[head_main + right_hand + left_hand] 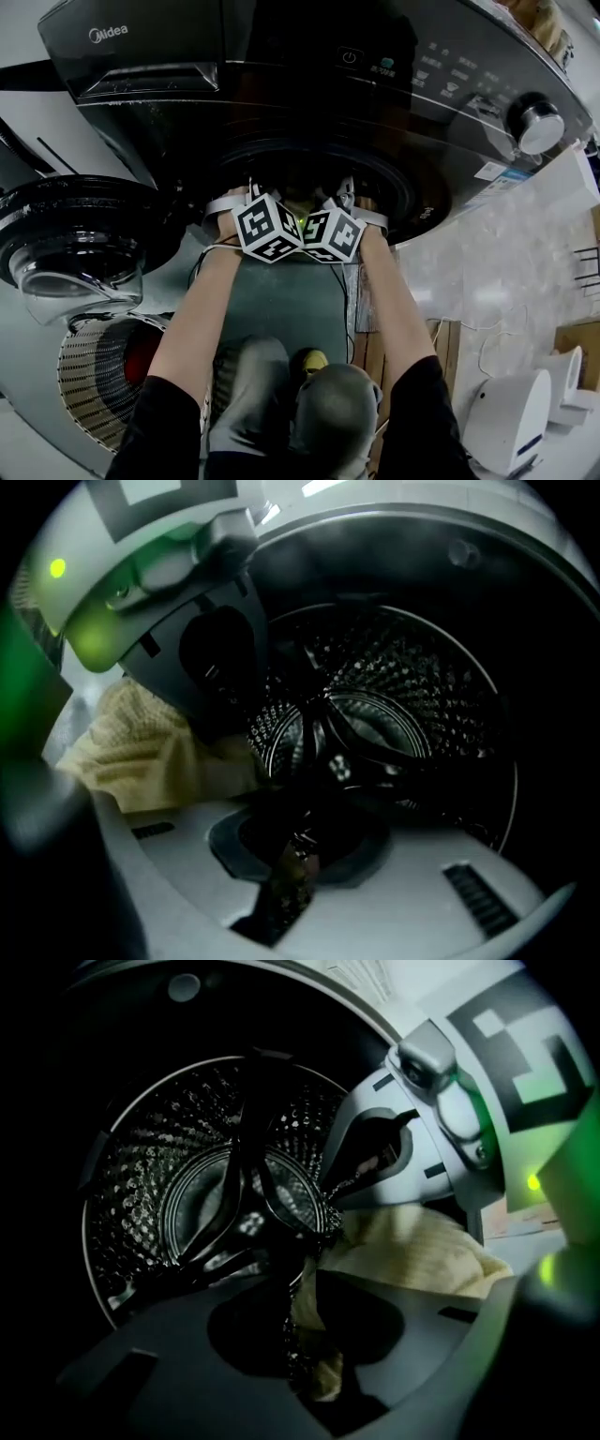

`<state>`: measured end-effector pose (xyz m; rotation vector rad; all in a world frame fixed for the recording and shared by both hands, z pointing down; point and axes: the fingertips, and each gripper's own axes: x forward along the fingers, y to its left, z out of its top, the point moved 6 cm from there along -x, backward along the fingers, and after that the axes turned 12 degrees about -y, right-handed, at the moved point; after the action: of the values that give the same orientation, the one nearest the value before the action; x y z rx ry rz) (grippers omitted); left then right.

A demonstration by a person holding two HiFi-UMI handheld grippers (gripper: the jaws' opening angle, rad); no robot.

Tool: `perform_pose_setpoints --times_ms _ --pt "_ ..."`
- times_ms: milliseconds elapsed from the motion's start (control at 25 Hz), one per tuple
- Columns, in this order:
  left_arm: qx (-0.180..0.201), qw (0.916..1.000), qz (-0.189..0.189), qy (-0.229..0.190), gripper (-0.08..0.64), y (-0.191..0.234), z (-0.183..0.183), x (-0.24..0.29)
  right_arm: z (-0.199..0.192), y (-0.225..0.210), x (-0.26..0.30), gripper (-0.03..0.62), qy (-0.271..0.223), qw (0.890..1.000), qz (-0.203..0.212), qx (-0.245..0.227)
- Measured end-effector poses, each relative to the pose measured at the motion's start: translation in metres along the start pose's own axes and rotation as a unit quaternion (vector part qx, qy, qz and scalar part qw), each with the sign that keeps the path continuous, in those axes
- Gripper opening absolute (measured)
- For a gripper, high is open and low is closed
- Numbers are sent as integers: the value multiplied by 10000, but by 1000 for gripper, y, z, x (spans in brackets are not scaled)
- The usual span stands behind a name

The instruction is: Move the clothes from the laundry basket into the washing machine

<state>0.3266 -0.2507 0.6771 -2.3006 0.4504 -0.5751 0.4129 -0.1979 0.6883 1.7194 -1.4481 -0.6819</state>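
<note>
Left tool [300, 1368] is clenched on cloth: a pinch of dark garment [323, 1222] w/ sparkly trim, plus a fold of yellow cloth [412, 1251], sits squeezed between its jaws. Right tool [291, 878] is clamped as well, on what seems another bit of that dark garment, whose black straps loop out ahead of both tools toward the drum [131, 1204]. Most of the yellow cloth is bunched between the two tools at the near lip of the opening; can't tell if it rests on the lip. Head view has both tools side by side at the mouth of the washing machine [281, 56], marker cubes almost touching.

Progress, as I judge it: this load is at the mouth but not let go, so it isn't delivered yet. Drum wall and back that show look bare; drum floor is hidden behind the jaws, so can't say if anything lies inside. Laundry basket [89, 384], near left, holds at least a red item [141, 356], so more trips are prob. left.

Room: drum is deep and open on the far side, plenty of space to push in and drop. Port rim [403, 202] hems the pair closely, esp. w/ two tools abreast. Door [75, 225] hangs open at left, just beside the left forearm, so a leftward pull-back is tight; right side is freer. Control panel [450, 75] overhangs above. Loose straps could snag on the rim.
</note>
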Motion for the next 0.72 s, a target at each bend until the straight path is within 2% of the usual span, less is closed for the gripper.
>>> perform_pose_setpoints --times_ms 240,360,480,720 --pt "-256 9996 45 -143 80 1 4 -10 2 -1 -11 43 -122 9974 5 709" --pt "-411 9990 81 -169 56 0 5 -16 5 -5 -18 5 -178 9927 -139 1186" --pt "-769 9966 221 -206 13 1 3 -25 3 -8 -26 3 -122 9863 -219 1627" --pt "-1592 9858 321 -420 12 -2 -7 -39 -1 -14 -44 3 -58 9646 -341 2615"
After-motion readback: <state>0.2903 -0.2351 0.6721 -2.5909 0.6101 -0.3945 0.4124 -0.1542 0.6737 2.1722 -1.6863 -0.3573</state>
